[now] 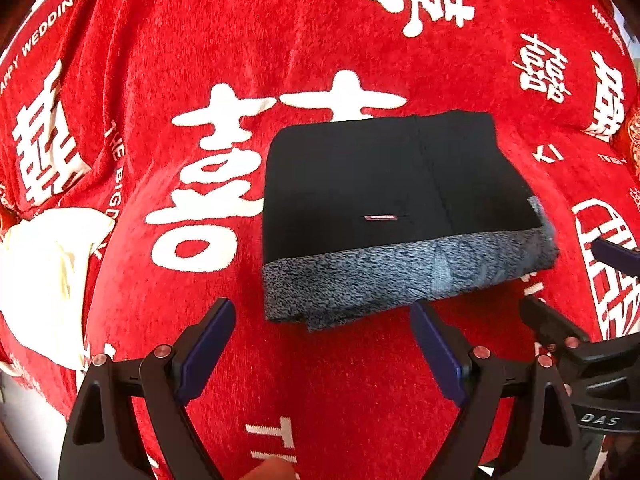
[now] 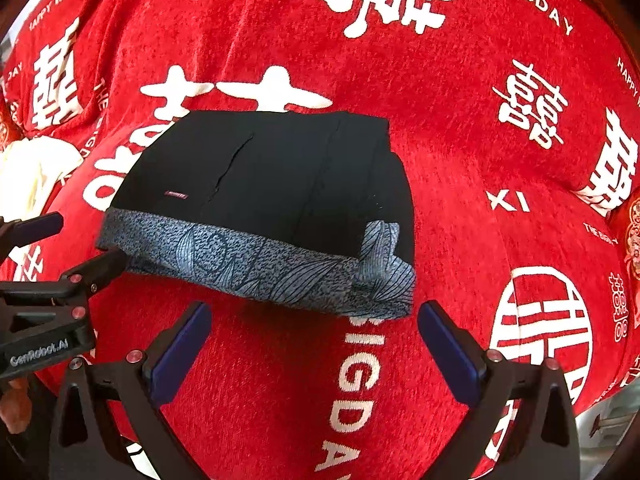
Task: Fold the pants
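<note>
The pants (image 1: 384,192) lie folded into a compact black rectangle with a grey patterned band along the near edge, flat on the red cloth; in the right wrist view the pants (image 2: 272,200) sit centre-left. My left gripper (image 1: 324,316) hovers open just short of the grey band, nothing between its blue pads. My right gripper (image 2: 314,320) is open too, wide, near the band's right corner, holding nothing. Each gripper shows in the other's view: the right gripper (image 1: 576,292) at the right edge, the left gripper (image 2: 84,240) at the left edge.
A red cloth (image 1: 280,40) with white characters and lettering covers the whole surface (image 2: 480,160). A cream-white fabric item (image 1: 44,264) lies at the left, also seen as a cream item (image 2: 28,176). A fingertip (image 1: 272,470) shows at the bottom.
</note>
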Demonstrator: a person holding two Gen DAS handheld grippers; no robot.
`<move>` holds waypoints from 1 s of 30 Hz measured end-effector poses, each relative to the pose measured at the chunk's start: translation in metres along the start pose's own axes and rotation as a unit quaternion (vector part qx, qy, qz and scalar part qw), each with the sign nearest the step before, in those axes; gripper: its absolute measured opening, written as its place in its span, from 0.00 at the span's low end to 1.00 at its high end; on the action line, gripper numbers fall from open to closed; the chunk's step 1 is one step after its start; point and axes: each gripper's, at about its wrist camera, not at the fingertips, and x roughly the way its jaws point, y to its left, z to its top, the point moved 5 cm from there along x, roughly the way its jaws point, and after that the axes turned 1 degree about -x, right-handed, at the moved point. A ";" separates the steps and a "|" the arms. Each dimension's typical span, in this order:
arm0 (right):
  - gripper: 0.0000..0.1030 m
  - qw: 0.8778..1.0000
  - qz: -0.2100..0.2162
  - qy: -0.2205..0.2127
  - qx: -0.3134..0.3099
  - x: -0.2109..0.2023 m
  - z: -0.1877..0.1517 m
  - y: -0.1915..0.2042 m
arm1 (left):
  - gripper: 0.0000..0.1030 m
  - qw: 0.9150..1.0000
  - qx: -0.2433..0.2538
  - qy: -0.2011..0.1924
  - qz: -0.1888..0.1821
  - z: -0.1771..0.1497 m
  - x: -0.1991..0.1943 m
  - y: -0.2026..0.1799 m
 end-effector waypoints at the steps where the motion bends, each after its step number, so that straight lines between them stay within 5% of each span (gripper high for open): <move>1: 1.00 1.000 0.002 0.000 0.002 0.000 -0.001 0.000 | 0.87 1.000 0.001 -0.001 0.000 -0.001 -0.002 -0.001; 30: 1.00 1.000 0.002 -0.010 0.001 -0.007 -0.002 0.004 | 0.87 1.000 -0.009 0.000 0.019 -0.005 -0.007 0.002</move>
